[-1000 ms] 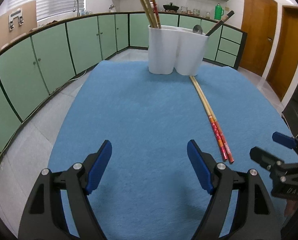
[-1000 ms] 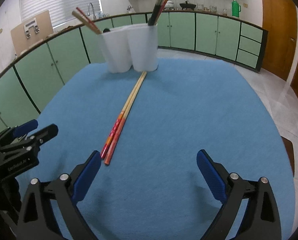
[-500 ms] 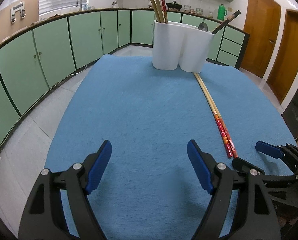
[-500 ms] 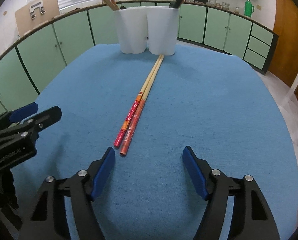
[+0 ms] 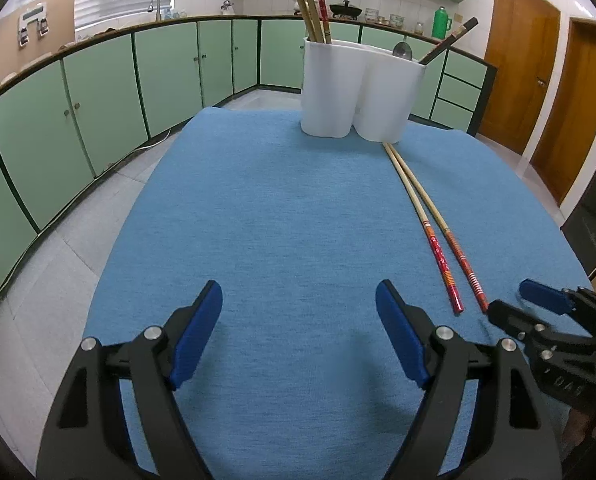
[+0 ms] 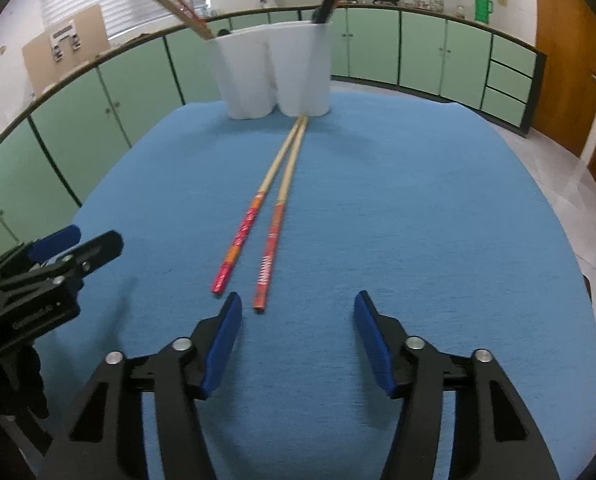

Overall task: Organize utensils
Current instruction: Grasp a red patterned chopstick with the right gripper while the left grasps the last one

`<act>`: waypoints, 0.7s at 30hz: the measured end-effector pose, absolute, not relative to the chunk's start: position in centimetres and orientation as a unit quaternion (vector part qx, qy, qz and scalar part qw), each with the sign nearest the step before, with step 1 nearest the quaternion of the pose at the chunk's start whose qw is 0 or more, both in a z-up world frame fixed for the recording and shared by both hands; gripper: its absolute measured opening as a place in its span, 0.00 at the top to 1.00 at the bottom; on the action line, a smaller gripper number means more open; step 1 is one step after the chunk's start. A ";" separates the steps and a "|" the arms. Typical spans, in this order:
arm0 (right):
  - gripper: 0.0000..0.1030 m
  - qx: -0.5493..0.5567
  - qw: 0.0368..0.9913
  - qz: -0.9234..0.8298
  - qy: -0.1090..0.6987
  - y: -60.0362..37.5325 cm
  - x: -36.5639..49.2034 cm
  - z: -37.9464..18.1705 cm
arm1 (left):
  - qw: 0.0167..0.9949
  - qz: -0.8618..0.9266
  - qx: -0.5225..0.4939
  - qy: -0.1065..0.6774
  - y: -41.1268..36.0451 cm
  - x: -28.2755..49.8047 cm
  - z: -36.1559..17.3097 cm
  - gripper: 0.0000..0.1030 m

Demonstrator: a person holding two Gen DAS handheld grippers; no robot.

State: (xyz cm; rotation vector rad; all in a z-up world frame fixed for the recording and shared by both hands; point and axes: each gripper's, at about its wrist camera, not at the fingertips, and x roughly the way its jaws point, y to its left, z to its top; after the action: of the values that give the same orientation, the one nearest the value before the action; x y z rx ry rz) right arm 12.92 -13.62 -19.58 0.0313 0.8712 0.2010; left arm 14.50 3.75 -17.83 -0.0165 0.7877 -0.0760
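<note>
On the blue cloth (image 6: 417, 200) the right gripper (image 6: 298, 316), jaws narrowing but empty, is lining up on the chopsticks (image 6: 272, 240), needing a forward reach before clamping; the left gripper (image 5: 298, 308) is waiting apart

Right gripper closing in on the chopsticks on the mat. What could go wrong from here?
1. The two chopsticks are splayed at the near ends; the right gripper, whose jaws have just been closing with nothing between them, may catch only one.
2. The far tips sit at the white holder; dragging forward could shove it.
3. The left gripper hovers close by: collision risk.
</note>
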 end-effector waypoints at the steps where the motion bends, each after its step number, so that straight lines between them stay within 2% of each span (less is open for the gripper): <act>1: 0.52 0.013 0.901 0.098 0.422 -13.4 13.0 -19.7 | 0.923 -0.037 -0.007 0.384 3.7 14.5 -17.8 0.25; 3: 0.56 0.010 0.902 0.100 0.420 -13.0 13.1 -19.7 | 0.923 -0.038 -0.006 0.383 3.6 14.4 -17.8 0.25; 6: 0.68 0.002 0.902 0.098 0.421 -12.6 13.4 -19.8 | 0.922 -0.037 -0.006 0.386 3.5 14.5 -18.0 0.25; 8: 0.83 -0.004 0.902 0.100 0.421 -12.4 13.4 -19.8 | 0.921 -0.036 -0.006 0.387 3.5 14.5 -18.0 0.25; 10: 0.94 -0.008 0.900 0.110 0.422 -12.2 13.3 -19.8 | 0.921 -0.039 -0.006 0.388 3.3 14.5 -18.0 0.25; 21: 0.94 0.021 0.903 0.089 0.419 -16.0 12.7 -19.2 | 0.915 -0.076 -0.004 0.397 -0.5 14.5 -18.4 0.27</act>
State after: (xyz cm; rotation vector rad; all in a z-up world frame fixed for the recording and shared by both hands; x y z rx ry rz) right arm 12.66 -15.98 -19.22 0.0428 0.8658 0.1842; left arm 14.50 -0.53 -18.40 -0.0073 0.8172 -0.1556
